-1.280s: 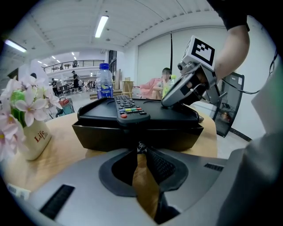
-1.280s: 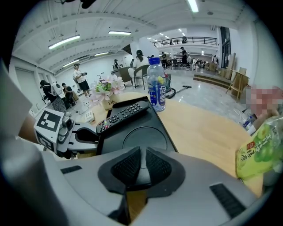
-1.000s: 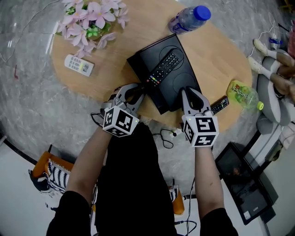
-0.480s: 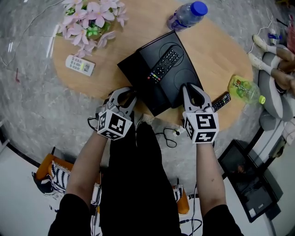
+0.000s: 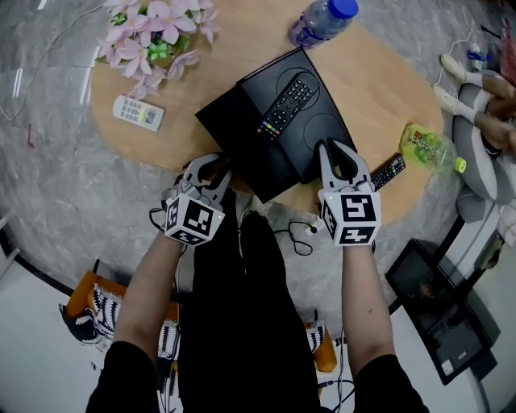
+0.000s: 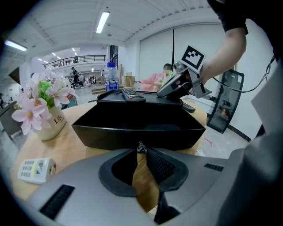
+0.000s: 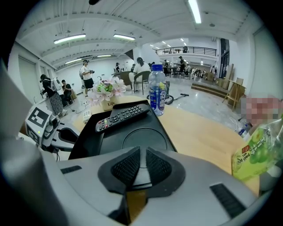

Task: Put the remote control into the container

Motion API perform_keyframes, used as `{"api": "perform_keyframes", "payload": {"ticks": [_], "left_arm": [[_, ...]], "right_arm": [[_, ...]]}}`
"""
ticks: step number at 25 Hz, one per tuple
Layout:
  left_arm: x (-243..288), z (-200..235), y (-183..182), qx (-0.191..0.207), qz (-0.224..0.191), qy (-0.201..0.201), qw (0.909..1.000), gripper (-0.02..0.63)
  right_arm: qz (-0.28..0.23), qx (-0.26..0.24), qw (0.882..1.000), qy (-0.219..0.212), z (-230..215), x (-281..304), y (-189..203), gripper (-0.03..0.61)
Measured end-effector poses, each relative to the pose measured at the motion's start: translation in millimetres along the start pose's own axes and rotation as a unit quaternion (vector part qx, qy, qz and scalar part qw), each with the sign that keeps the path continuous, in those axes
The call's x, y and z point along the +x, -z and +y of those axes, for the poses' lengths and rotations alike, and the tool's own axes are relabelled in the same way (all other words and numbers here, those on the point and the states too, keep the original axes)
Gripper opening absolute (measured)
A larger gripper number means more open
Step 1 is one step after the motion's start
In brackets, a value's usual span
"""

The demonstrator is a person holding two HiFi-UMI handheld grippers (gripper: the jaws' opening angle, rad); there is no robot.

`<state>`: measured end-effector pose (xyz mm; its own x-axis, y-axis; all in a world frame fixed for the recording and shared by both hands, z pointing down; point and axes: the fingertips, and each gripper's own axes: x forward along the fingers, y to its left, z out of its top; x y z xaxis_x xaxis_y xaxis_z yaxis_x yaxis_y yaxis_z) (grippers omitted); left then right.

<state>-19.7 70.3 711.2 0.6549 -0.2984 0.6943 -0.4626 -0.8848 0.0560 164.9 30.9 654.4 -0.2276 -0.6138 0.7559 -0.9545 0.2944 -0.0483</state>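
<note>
A black remote control lies on the black lid of the black container. The lid sits shifted to the right, so the container's left part stands open. My right gripper is shut on the lid's near edge, and in the right gripper view the lid runs between the pads with the remote beyond. My left gripper is shut and holds nothing, just short of the container's near wall. Its tips meet over the wooden table. The remote shows on the lid behind.
The round wooden table also carries a white remote, a pot of pink flowers, a water bottle, a green bottle and a second black remote. Cables and a black screen lie on the floor.
The container has slid out to the left from under the lid, so more of its open inside shows. My left gripper has drawn back left, off the container's edge. The right gripper has stayed put.
</note>
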Motion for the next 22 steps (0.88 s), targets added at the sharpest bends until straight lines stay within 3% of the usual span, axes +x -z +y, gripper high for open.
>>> {"api": "perform_keyframes", "payload": {"ticks": [22], "left_arm": [[-12.6, 1.1, 20.5, -0.012, 0.005, -0.014, 0.9998, 0.071]], "right_arm": [[-0.003, -0.001, 1.0, 0.006, 0.0, 1.2, 0.7, 0.05]]}}
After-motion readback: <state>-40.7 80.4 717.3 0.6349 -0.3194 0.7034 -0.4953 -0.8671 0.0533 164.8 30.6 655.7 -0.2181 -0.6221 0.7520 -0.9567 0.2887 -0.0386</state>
